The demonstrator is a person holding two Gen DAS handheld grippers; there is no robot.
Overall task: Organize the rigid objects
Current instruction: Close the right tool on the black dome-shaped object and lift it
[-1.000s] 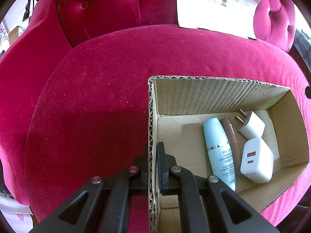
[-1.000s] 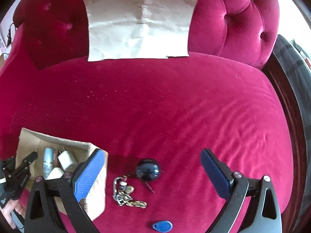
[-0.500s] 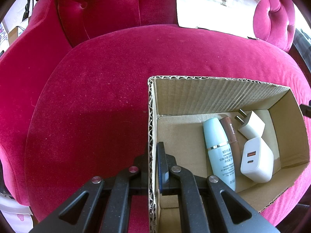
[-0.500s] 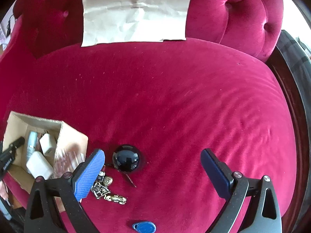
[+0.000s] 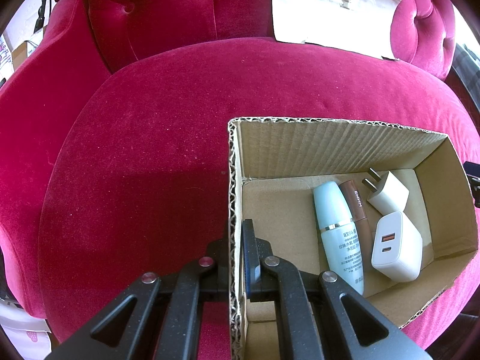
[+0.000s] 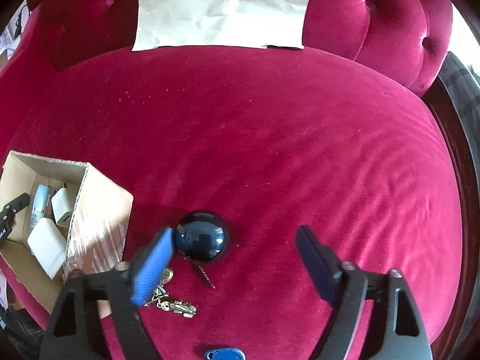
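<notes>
The left gripper is clamped on the near left wall of the cardboard box, one finger outside and one inside, the corrugated edge pinched between them. The box sits on the red velvet seat cushion, open at the top. Inside it, toward the right end, lie a pale blue bottle, a brown tube touching the bottle's right side, a small white plug at the far wall, and a larger white charger just in front of the plug. The box floor near the gripped wall is bare cardboard.

The right gripper hangs over the cushion with its jaws wide apart and nothing between them. The dark glossy ball lies on the velvet just beside the blue pad of the left finger, at the tip, inside the jaw span but hard against that side. A thin chain runs from the ball toward a bunch of keys, which lies under and just behind that same finger. A blue tag lies at the bottom edge of the view, apart from the keys. In this view the box stands just left of the ball. The cushion is open velvet ahead and to the right of the gripper, up to the tufted backrest, where a sheet of paper leans.
</notes>
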